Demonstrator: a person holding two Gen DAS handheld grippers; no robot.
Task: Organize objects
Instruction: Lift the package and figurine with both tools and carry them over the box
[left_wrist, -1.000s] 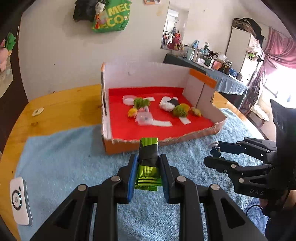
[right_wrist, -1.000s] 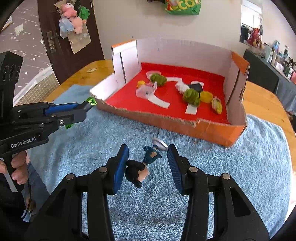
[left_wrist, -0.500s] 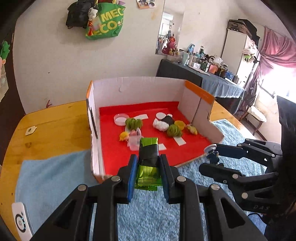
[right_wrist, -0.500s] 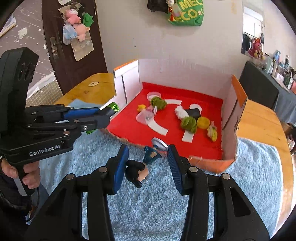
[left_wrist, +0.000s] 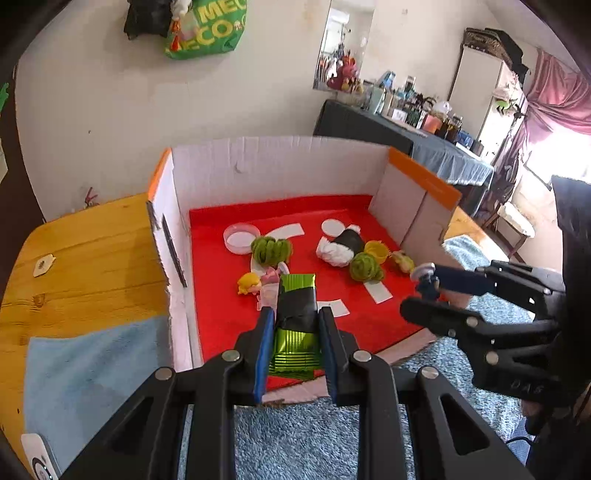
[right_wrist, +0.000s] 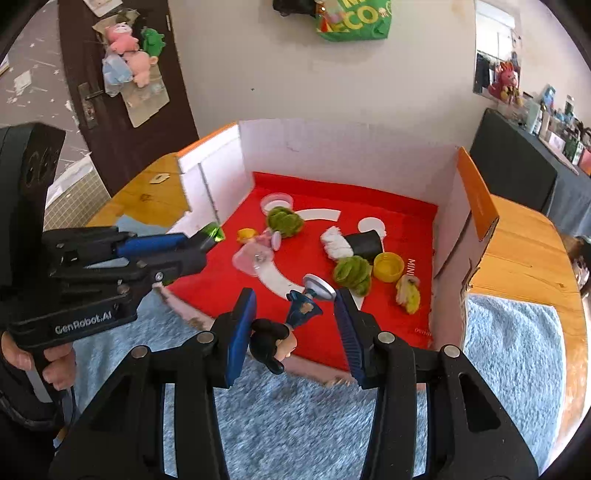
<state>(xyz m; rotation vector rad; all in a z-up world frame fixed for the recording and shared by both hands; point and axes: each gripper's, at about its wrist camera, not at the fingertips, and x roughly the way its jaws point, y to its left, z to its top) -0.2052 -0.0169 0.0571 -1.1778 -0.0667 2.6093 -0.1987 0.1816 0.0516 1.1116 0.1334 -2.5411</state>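
My left gripper (left_wrist: 295, 332) clamps a green foil packet (left_wrist: 295, 325) above the box's (left_wrist: 277, 166) red floor; my right gripper (right_wrist: 293, 325) apparently pinches a figurine (right_wrist: 284, 332) crookedly, so it could slip out.

Two green pompoms (right_wrist: 284, 221) (right_wrist: 352, 273); one yellow cap (right_wrist: 388, 266); one green foil packet (left_wrist: 295, 325); two hand-held grippers (left_wrist: 295, 347) (right_wrist: 295, 328); one box (right_wrist: 476, 199).

- A dark-haired doll figurine (right_wrist: 282, 330) in a blue dress is being held head-down in the right gripper (right_wrist: 295, 328), above the near edge of the red-floored cardboard box (right_wrist: 476, 192).
- A shiny green packet (right_wrist: 213, 233) is being gripped by the left gripper (right_wrist: 201, 245), over the box's left wall.
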